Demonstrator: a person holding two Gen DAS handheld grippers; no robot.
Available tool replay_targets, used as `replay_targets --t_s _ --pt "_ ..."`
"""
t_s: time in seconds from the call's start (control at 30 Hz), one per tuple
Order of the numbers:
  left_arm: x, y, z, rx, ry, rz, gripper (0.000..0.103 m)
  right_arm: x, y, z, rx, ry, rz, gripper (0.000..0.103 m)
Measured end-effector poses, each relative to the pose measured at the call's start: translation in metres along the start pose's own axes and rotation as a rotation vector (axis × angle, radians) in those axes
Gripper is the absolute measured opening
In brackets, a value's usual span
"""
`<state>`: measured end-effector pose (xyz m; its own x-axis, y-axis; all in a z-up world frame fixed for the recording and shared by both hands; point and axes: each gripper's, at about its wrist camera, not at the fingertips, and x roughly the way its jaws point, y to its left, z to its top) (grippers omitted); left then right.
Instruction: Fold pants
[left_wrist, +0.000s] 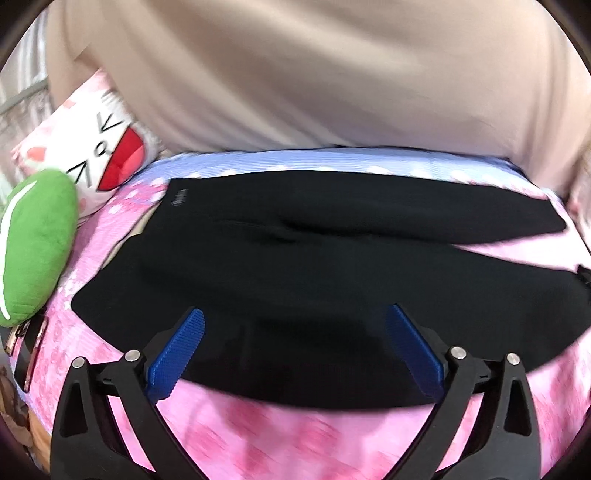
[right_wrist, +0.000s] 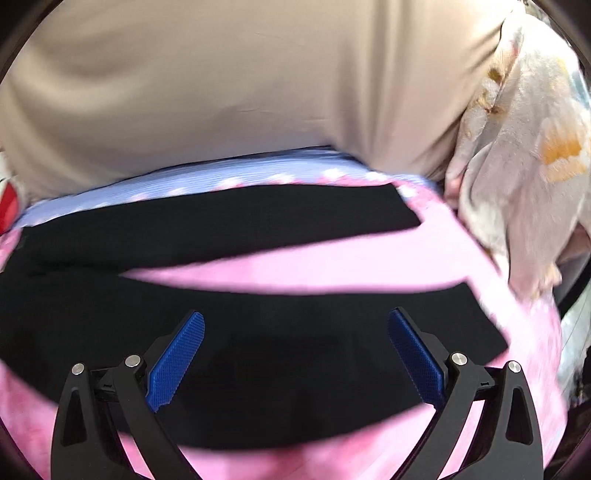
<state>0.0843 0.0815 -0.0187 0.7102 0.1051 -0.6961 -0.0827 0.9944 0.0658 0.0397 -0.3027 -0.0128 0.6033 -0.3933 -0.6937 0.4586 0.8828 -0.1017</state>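
Black pants (left_wrist: 295, 266) lie spread flat on a pink patterned sheet (left_wrist: 258, 435), waist toward the left and a small pale logo near the waistband. In the right wrist view the two legs (right_wrist: 221, 229) fork apart toward the right, with pink sheet showing between them. My left gripper (left_wrist: 295, 314) hovers over the near edge of the pants, blue pads wide apart, nothing between them. My right gripper (right_wrist: 295, 317) hangs over the near leg, also open and empty.
A beige sheet or curtain (left_wrist: 314, 74) rises behind the bed. A green plush (left_wrist: 33, 243) and a white cat-face pillow (left_wrist: 107, 155) sit at the left. A pale floral cloth (right_wrist: 517, 166) is heaped at the right. A light blue strip (right_wrist: 203, 177) borders the far edge.
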Motion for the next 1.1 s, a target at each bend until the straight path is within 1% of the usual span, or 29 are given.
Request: replay_targets --t_s 0.03,0.07,0.13,0.2,0.23,0.3,0.37,0.4,0.43,0.53,0.57,0.6,0.63,0.67,0.7,0.73,0.77,0.8,0.83,0.87,0.9,0.93,0.97,1.0,1.07,1.1 --pt "0.009 0.013 0.007 -0.028 0.017 0.002 0.097 0.025 -0.025 0.016 0.005 0.023 0.008 0.097" --pt "0.021 0.029 0.016 -0.067 0.037 0.003 0.097 0.040 -0.039 0.027 0.014 0.039 0.009 0.097" --pt "0.040 0.058 0.033 -0.135 0.050 0.012 0.097 0.079 -0.074 0.054 0.060 0.074 0.027 0.097" --pt "0.057 0.081 0.050 -0.171 0.050 0.057 0.097 0.119 -0.106 0.084 0.124 0.095 0.067 0.097" --pt "0.066 0.092 0.061 -0.173 0.035 0.083 0.097 0.138 -0.117 0.096 0.138 0.106 0.078 0.096" --pt "0.083 0.109 0.083 -0.166 0.010 0.153 0.097 0.165 -0.129 0.115 0.144 0.104 0.040 0.096" --pt "0.099 0.120 0.102 -0.148 -0.005 0.161 0.098 0.197 -0.138 0.130 0.145 0.130 0.030 0.096" --pt "0.110 0.127 0.112 -0.142 0.001 0.163 0.098 0.208 -0.141 0.133 0.146 0.142 0.037 0.096" --pt "0.128 0.137 0.125 -0.140 0.026 0.159 0.098 0.223 -0.142 0.138 0.143 0.165 0.050 0.096" --pt "0.170 0.155 0.151 -0.158 0.059 0.183 0.098 0.252 -0.136 0.142 0.119 0.210 0.072 0.096" --pt "0.184 0.162 0.157 -0.157 0.066 0.203 0.098 0.263 -0.132 0.142 0.105 0.231 0.075 0.097" --pt "0.205 0.170 0.165 -0.150 0.095 0.225 0.098 0.268 -0.128 0.142 0.089 0.224 0.070 0.097" --pt "0.218 0.176 0.170 -0.151 0.117 0.247 0.098 0.267 -0.125 0.144 0.080 0.199 0.077 0.090" --pt "0.234 0.183 0.174 -0.160 0.139 0.267 0.098 0.266 -0.124 0.145 0.079 0.195 0.086 0.086" --pt "0.245 0.189 0.177 -0.168 0.158 0.265 0.098 0.266 -0.123 0.146 0.080 0.193 0.090 0.074" --pt "0.262 0.197 0.180 -0.189 0.197 0.258 0.098 0.264 -0.122 0.147 0.081 0.188 0.091 0.051" --pt "0.271 0.201 0.180 -0.207 0.221 0.241 0.097 0.261 -0.122 0.148 0.088 0.184 0.137 0.033" --pt "0.285 0.205 0.180 -0.232 0.255 0.190 0.095 0.260 -0.121 0.150 0.098 0.190 0.195 0.012" --pt "0.290 0.205 0.179 -0.239 0.270 0.159 0.076 0.255 -0.116 0.150 0.098 0.192 0.215 0.012" --pt "0.294 0.205 0.179 -0.240 0.280 0.122 0.066 0.249 -0.110 0.150 0.065 0.185 0.189 0.012" --pt "0.290 0.203 0.181 -0.227 0.258 0.124 0.054 0.241 -0.103 0.149 0.042 0.179 0.182 0.012" --pt "0.286 0.201 0.184 -0.213 0.262 0.118 0.022 0.232 -0.099 0.148 0.037 0.168 0.184 0.012" --pt "0.281 0.201 0.185 -0.215 0.265 0.102 0.022 0.224 -0.097 0.148 0.039 0.157 0.185 0.012" --pt "0.268 0.202 0.185 -0.225 0.246 0.077 0.021 0.210 -0.094 0.147 0.041 0.134 0.196 0.012" --pt "0.227 0.201 0.185 -0.204 0.163 0.052 0.021 0.174 -0.093 0.149 0.042 0.069 0.221 0.011" --pt "0.196 0.204 0.183 -0.195 0.109 0.027 0.021 0.153 -0.092 0.148 0.037 0.034 0.235 0.011"
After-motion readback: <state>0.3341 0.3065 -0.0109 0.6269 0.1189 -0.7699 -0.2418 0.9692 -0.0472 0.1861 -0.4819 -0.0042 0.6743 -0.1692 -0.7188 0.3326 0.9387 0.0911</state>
